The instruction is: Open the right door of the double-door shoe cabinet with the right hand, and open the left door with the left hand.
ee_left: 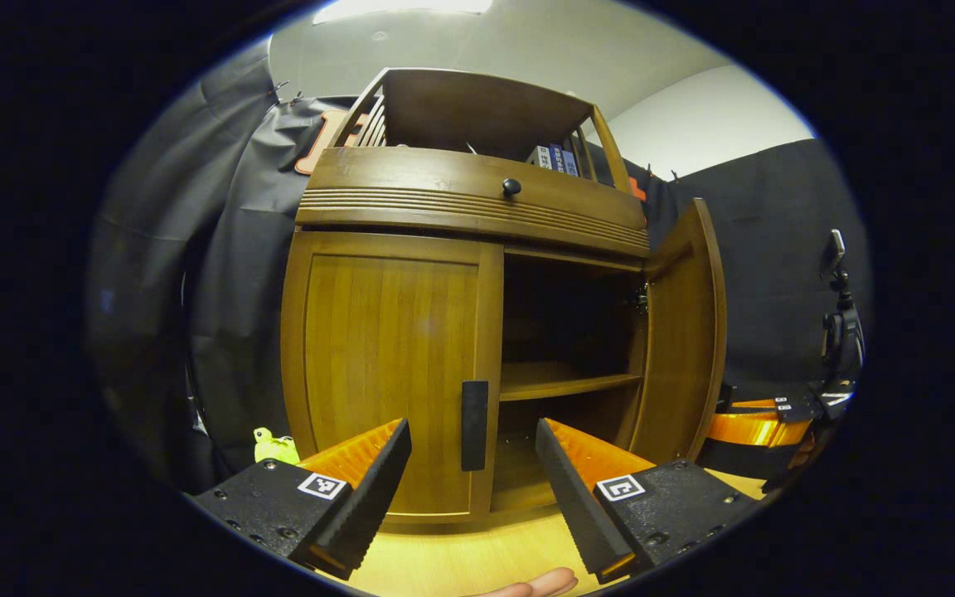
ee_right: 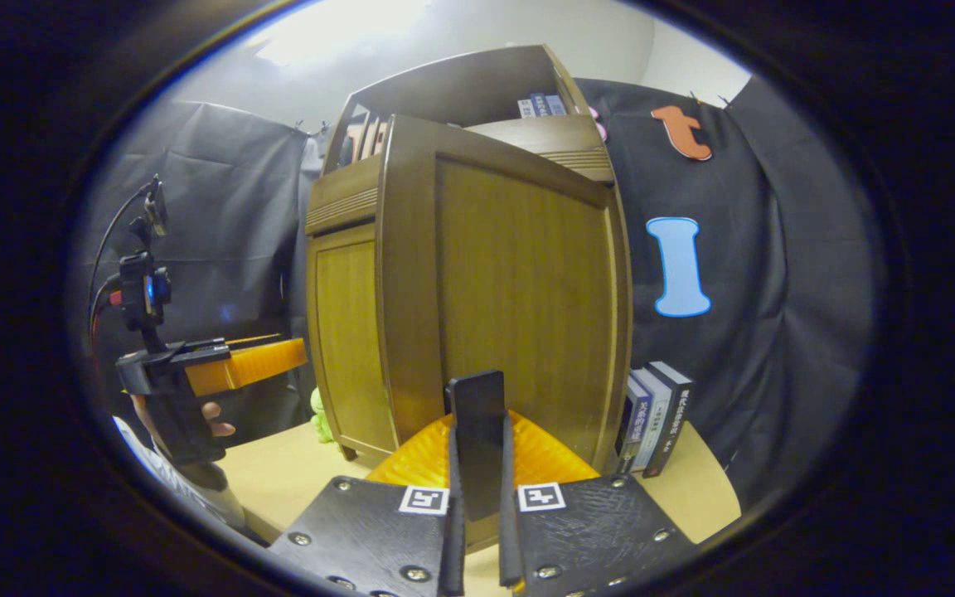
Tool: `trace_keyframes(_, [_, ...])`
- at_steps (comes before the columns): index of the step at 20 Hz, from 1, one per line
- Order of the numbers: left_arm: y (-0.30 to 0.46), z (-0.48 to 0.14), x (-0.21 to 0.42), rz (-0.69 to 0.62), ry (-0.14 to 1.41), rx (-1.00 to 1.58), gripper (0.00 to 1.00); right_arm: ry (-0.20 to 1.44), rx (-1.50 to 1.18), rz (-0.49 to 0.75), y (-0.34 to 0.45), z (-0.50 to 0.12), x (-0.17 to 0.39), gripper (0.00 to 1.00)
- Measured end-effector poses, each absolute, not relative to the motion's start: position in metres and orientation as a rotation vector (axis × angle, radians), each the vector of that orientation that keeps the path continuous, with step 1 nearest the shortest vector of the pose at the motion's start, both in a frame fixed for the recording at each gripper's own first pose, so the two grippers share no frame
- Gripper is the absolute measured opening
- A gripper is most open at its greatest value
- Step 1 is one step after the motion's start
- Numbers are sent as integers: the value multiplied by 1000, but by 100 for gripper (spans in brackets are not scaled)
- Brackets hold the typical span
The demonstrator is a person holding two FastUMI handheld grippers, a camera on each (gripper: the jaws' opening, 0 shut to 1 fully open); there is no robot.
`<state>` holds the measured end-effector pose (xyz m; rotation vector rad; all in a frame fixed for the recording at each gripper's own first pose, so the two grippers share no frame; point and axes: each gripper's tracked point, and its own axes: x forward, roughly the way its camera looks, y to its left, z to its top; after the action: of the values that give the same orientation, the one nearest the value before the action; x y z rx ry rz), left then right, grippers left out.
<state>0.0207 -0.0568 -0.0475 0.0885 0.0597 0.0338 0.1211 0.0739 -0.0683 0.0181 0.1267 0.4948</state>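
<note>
The right door [ee_left: 681, 332] of the cabinet [ee_left: 477, 199] stood swung wide, showing the dark inside and a shelf [ee_left: 564, 380]. So the first half of the task looked done. The right gripper [ee_right: 477, 497] had its jaws clamped together on that door's handle [ee_right: 477, 431], which stood straight up between them, with the door panel just beyond.

The left door [ee_left: 390, 365] was shut flat against the frame, so the second half was left to do. The left gripper [ee_left: 473, 464] had its jaws wide apart, and the left door's handle [ee_left: 474, 424] sat directly ahead between them, near but not touched as far as could be seen. The likely next step was to close on that handle and pull the door outward.
</note>
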Motion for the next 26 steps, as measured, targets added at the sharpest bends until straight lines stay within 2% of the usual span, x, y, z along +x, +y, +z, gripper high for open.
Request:
trace_keyframes(8, [-62,-48,19,46,38,87,94,107,-31,398,23,-65,115,16])
trace_keyframes(14, [-77,-57,23,56,28,89,94,38,-120,231,-60,-54,133,15])
trace_keyframes(15, [-81,-56,23,60,19,76,94,34,-114,232,-73,-57,136,8])
trace_keyframes(16, [-86,-58,23,59,15,69,94,33,-101,213,-90,-57,141,8])
trace_keyframes(17, [-93,-60,23,53,11,69,94,27,-46,228,-100,-55,144,9])
trace_keyframes(18, [-100,-62,24,45,7,79,88,29,24,253,-101,-56,145,9])
trace_keyframes(19, [-106,-65,24,44,2,93,89,26,84,302,-99,-58,147,18])
trace_keyframes(22, [-119,-76,27,45,-5,136,88,-2,103,371,-105,-59,149,16])
trace_keyframes(23, [-123,-82,28,42,-2,151,88,-10,74,385,-106,-60,150,12])
trace_keyframes(26, [-130,-94,37,54,5,178,89,-6,-31,396,-109,-59,150,17])
